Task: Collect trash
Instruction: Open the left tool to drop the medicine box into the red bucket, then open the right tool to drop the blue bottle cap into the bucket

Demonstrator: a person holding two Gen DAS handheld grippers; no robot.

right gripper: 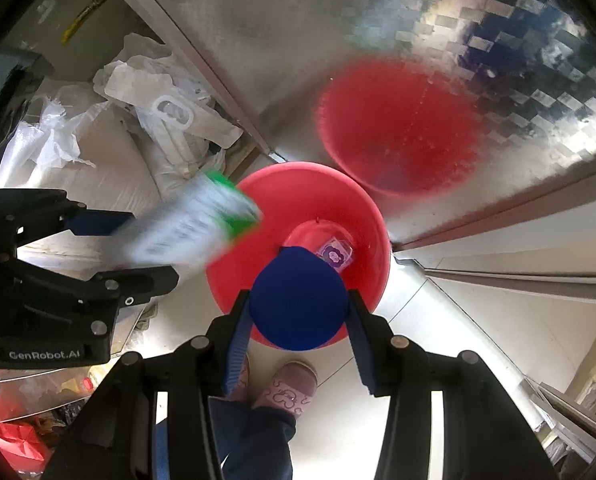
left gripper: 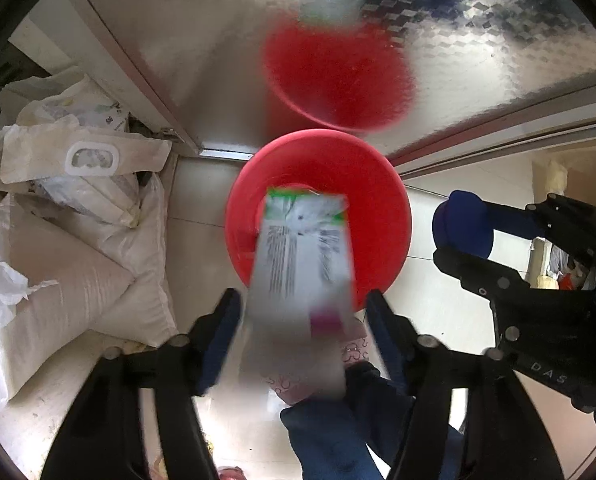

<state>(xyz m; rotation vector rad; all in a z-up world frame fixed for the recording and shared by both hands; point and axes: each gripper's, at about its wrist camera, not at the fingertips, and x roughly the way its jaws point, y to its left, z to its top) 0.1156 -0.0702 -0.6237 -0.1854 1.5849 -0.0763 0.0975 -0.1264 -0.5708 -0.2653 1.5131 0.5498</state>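
Two pieces of trash are hanging over the red bucket (left gripper: 382, 184), and one purple packet (right gripper: 334, 256) is already lying at its bottom, so the collecting is looking partly done.

Far left, sacks (left gripper: 69, 280) and crumpled bags are piling up along the edge of the floor (left gripper: 430, 292) by the metal door (left gripper: 201, 40); whether any of them are counting as trash I cannot tell.

Next, the left gripper (left gripper: 304, 300) is pointing straight down with its jaws standing apart. A white carton (left gripper: 302, 248) with a green end is showing blurred between them, its sides clear of both pads and its far end over the bucket's mouth. It is probably dropping in, though it is not yet resting inside.

The bucket is standing on the floor right against the foot of the door, which is mirroring it.

Rightmost, the right gripper (right gripper: 298, 300) is aiming down at the bucket's near rim, its jaws clamping a blue cap (right gripper: 298, 264) from both sides. That piece is waiting to be let go, so one drop is left at least. A slipper (right gripper: 293, 384) is showing below.
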